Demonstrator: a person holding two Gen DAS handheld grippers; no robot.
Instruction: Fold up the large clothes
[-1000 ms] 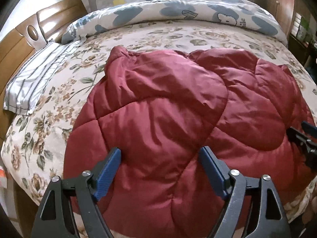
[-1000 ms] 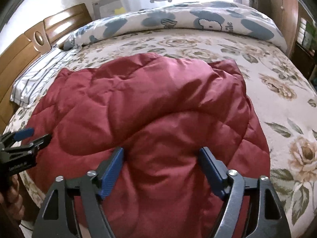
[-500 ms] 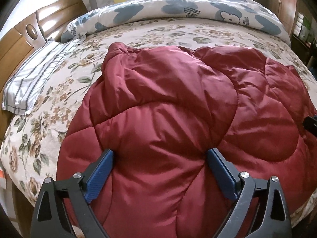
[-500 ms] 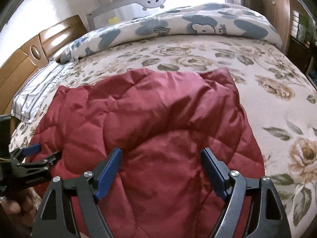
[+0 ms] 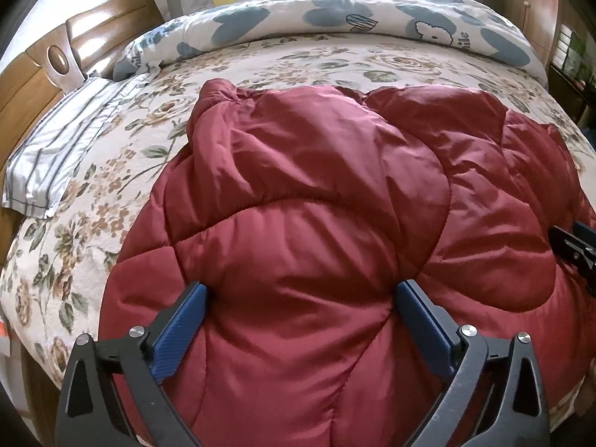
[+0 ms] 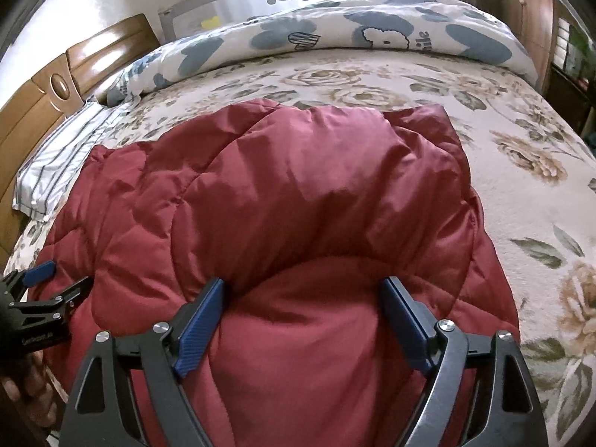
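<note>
Both grippers have dropped lower onto the near edge of the red quilted jacket point(image 5: 305, 223): left gripper point(image 5: 301, 298) and right gripper point(image 6: 301, 294) spread wide, gripping nothing, padding bulging between them. The jacket lies bunched on the floral bed point(image 6: 521, 141), so grasping probably comes next.

Bare floral bed point(image 6: 521, 171) right of red quilted coat point(image 6: 298, 193) and beyond it. Rolled duvet point(image 6: 372, 41) blocks far side; striped pillow point(image 5: 63, 156) and wooden headboard point(image 5: 33, 85) close left.
</note>
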